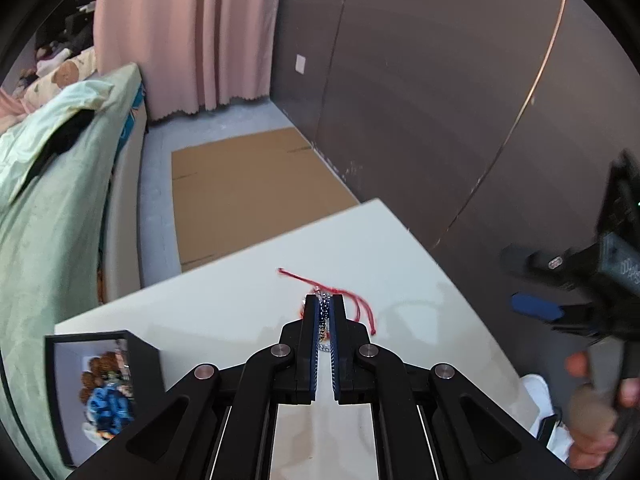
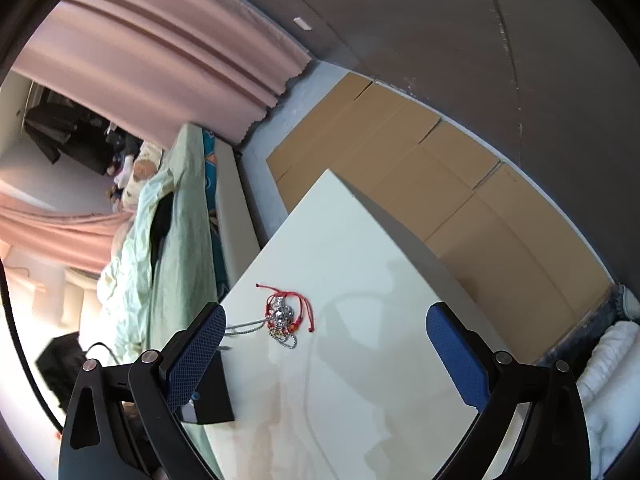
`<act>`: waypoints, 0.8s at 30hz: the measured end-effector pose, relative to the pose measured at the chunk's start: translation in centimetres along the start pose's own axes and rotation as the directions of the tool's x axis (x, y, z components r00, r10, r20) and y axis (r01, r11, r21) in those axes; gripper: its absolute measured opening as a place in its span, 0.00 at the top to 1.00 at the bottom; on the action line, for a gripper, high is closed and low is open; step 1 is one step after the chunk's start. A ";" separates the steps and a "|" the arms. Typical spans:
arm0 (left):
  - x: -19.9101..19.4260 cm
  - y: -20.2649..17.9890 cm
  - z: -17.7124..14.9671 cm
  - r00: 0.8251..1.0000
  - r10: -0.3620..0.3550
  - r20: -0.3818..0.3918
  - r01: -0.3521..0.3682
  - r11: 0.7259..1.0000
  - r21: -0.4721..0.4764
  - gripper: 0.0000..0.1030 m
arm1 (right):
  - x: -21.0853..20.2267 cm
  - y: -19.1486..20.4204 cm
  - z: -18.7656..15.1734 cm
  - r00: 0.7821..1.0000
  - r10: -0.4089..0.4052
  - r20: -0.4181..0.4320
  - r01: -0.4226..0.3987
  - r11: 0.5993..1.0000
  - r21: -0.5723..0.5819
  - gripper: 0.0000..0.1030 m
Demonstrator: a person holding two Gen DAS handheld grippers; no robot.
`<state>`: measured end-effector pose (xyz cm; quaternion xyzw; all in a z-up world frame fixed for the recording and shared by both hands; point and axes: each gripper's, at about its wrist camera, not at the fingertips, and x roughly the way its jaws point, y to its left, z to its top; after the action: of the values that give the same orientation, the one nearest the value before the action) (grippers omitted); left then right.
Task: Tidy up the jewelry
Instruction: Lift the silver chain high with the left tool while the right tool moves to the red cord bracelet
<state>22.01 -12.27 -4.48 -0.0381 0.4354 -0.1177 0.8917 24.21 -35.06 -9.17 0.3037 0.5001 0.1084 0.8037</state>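
The left gripper point(image 1: 324, 312) is pressed together, pinching a silver bead chain point(image 1: 323, 334) from the jewelry tangle on the white table point(image 1: 224, 312); a red cord bracelet point(image 1: 352, 300) trails beside its tips; the black jewelry box point(image 1: 100, 384) of beads sits at the table's near-left edge; the right gripper point(image 2: 326, 354) hovers spread wide and empty above the pile point(image 2: 285, 314).

**Two wrist views, one tabletop**

Each fisheye camera looks steeply down along its own gripper. The left wrist view sits close over the white tabletop point(image 1: 224, 312); the right wrist view looks from farther back. Both share the tabletop, the jewelry pile point(image 2: 284, 318), bed point(image 1: 60, 208) and pink curtain point(image 2: 168, 44).
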 end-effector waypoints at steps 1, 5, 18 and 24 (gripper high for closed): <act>-0.4 0.2 0.2 1.000 -0.003 0.009 0.003 1.000 -0.003 0.96 | 0.4 0.3 -0.1 1.000 -0.003 -0.009 0.003 1.000 -0.010 0.02; -2.9 0.5 1.2 0.998 -0.008 0.062 0.008 1.000 0.001 0.96 | 1.7 1.4 -0.3 0.999 -0.018 -0.037 0.016 0.999 -0.051 0.05; -11.7 0.3 5.5 0.968 -0.003 0.249 -0.007 0.999 0.038 0.96 | 4.1 3.6 -1.4 0.994 -0.068 -0.086 0.052 0.984 -0.171 0.25; -15.4 1.1 7.6 0.947 0.029 0.320 -0.041 0.999 0.030 0.96 | 5.6 4.4 -1.9 0.989 -0.102 -0.108 0.074 0.968 -0.238 0.38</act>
<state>19.09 -7.70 11.86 -0.0324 0.2838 -0.1020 0.9529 25.83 -28.14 -11.28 0.1777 0.5440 0.1484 0.8065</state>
